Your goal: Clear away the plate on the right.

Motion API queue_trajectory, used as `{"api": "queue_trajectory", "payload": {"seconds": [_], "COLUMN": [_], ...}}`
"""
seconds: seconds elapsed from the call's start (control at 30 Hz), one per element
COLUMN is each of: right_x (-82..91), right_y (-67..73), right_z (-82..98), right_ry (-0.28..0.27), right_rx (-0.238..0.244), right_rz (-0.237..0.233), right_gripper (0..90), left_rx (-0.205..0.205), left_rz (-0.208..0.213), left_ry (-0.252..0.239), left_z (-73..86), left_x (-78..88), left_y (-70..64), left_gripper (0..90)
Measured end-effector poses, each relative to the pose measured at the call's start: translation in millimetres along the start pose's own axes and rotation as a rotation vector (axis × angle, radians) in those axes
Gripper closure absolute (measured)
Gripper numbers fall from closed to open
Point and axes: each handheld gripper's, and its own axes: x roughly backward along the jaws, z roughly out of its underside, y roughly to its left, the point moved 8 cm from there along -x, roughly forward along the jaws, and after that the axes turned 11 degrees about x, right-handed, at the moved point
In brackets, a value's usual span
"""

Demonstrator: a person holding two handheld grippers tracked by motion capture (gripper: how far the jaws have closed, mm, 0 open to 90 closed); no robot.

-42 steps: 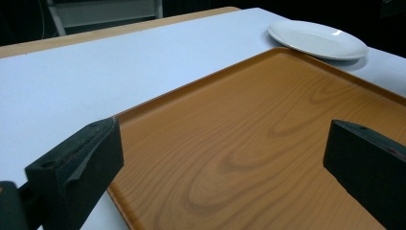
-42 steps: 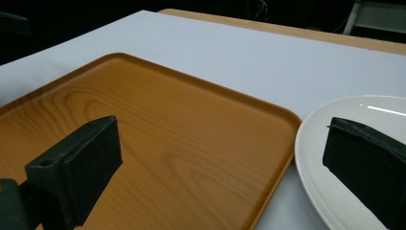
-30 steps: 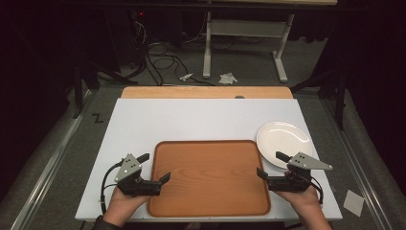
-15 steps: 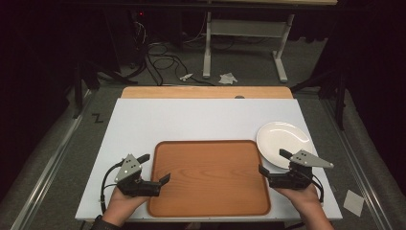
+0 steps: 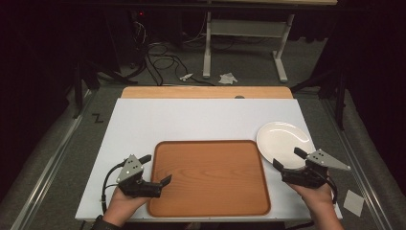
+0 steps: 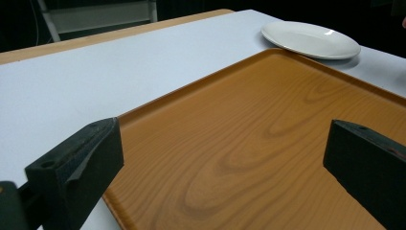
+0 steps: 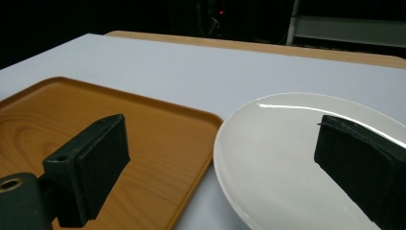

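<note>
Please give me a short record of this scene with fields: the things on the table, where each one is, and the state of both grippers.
table: white top, wooden strip along the far edge
tray: brown wood-grain tray, empty, at the near middle of the table
plate: white plate, empty, right of the tray at its far right corner
left gripper: open, holding nothing, at the tray's left edge
right gripper: open, holding nothing, at the plate's near edge

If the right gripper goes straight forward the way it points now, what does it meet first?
Most likely the white plate: the right gripper is open, its jaws aimed at the plate's near rim. How high it hangs above the plate is unclear.
</note>
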Motion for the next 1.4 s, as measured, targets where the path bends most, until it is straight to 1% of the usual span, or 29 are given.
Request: {"api": "queue_trajectory", "payload": {"seconds": [0.07, 0.1, 0.13, 0.23, 0.33, 0.37, 0.43, 0.47, 0.53, 0.67, 0.7, 0.73, 0.77, 0.8, 0.83, 0.87, 0.9, 0.93, 1.0, 1.03, 1.13, 1.23, 1.27, 1.3, 1.33, 1.4], "right_x": [2.1, 2.5, 2.6, 5.1, 7.2, 9.4, 10.7, 11.6, 12.4, 12.8, 12.8, 13.2, 13.6, 12.4, 12.4, 11.6, 6.7, 4.5, 0.9, -1.2, -5.6, -6.3, -6.3, -5.8, -3.3, -2.1], "right_y": [-5.6, -7.4, -8.8, -13.2, -16.6, -20.9, -24.8, -26.9, -31.9, -39.7, -39.7, -41.0, -42.1, -45.0, -45.0, -46.1, -51.7, -54.4, -59.0, -61.1, -67.9, -71.0, -71.0, -71.1, -71.0, -70.6], "right_z": [1.4, 2.4, 3.3, 5.1, 5.4, 5.7, 6.6, 7.5, 10.1, 15.9, 15.9, 16.3, 16.4, 15.7, 15.7, 15.3, 13.4, 12.5, 12.9, 13.9, 21.5, 25.8, 25.8, 27.1, 30.0, 31.5], "right_ry": [-0.002, 0.004, 0.004, -0.003, -0.007, -0.015, -0.015, -0.015, -0.013, 0.012, 0.012, 0.012, 0.013, 0.015, 0.015, 0.019, 0.032, 0.039, 0.056, 0.068, 0.116, 0.114, 0.114, 0.107, 0.085, 0.083], "right_rx": [-0.011, -0.015, -0.015, -0.002, -0.007, -0.014, -0.025, -0.041, -0.055, -0.070, -0.070, -0.075, -0.079, -0.079, -0.079, -0.086, -0.109, -0.122, -0.142, -0.147, -0.183, -0.212, -0.212, -0.223, -0.241, -0.247], "right_rz": [0.020, 0.017, 0.015, 0.029, 0.036, 0.045, 0.054, 0.055, 0.057, 0.072, 0.072, 0.075, 0.080, 0.096, 0.096, 0.097, 0.103, 0.105, 0.110, 0.110, 0.126, 0.136, 0.136, 0.132, 0.128, 0.126], "right_gripper": [8.1, 9.5, 9.7, 13.8, 17.0, 17.3, 17.6, 18.1, 18.7, 21.3, 21.3, 23.2, 23.6, 24.5, 24.5, 24.5, 24.5, 24.9, 28.4, 29.2, 29.3, 29.1, 29.1, 29.3, 30.5, 31.2], "left_rx": [0.000, 0.000, 0.000, 0.000, 0.000, 0.000, 0.000, 0.002, 0.005, 0.004, 0.004, 0.004, 0.005, 0.009, 0.009, 0.009, 0.009, 0.007, 0.010, 0.010, 0.012, 0.012, 0.012, 0.014, 0.016, 0.014], "left_rz": [0.000, 0.000, -0.001, 0.000, 0.000, 0.000, -0.001, 0.000, 0.000, 0.001, 0.001, 0.001, 0.001, 0.001, 0.001, 0.001, 0.003, 0.002, 0.004, 0.004, 0.008, 0.010, 0.010, 0.010, 0.010, 0.009], "left_ry": [-0.001, -0.001, -0.001, 0.000, 0.000, 0.001, 0.000, 0.000, -0.003, -0.002, -0.002, -0.001, -0.002, -0.005, -0.005, -0.007, -0.007, -0.007, -0.007, -0.007, -0.012, -0.014, -0.014, -0.015, -0.016, -0.014], "left_z": [0.0, 0.0, -0.1, 0.2, 0.3, 0.4, 0.4, 0.3, 0.0, 0.2, 0.2, 0.3, 0.2, -0.2, -0.2, -0.4, -0.5, -0.6, -0.9, -0.9, -1.0, -1.3, -1.3, -1.4, -1.4, -0.9], "left_x": [0.2, 0.2, 0.3, 0.4, 0.4, 0.3, 0.2, 0.2, 0.3, 0.2, 0.2, 0.0, -0.2, -0.3, -0.3, -0.3, -0.3, -0.3, 0.2, 0.2, 1.3, 2.6, 2.6, 2.9, 2.9, 2.4], "left_y": [0.0, 0.0, 0.0, -0.2, -0.3, -0.2, -0.1, 0.0, -0.1, -0.2, -0.2, -0.3, -0.3, -0.3, -0.3, -0.1, 0.0, 0.4, 0.7, 0.7, 1.2, 1.7, 1.7, 1.8, 1.8, 1.7], "left_gripper": [0.6, 0.6, 0.7, 0.6, 0.6, 0.6, 0.7, 0.7, 0.7, 0.6, 0.6, 0.6, 0.7, 0.7, 0.7, 0.7, 0.7, 0.7, 0.7, 0.7, 0.7, 0.7, 0.7, 0.7, 0.6, 0.7]}}
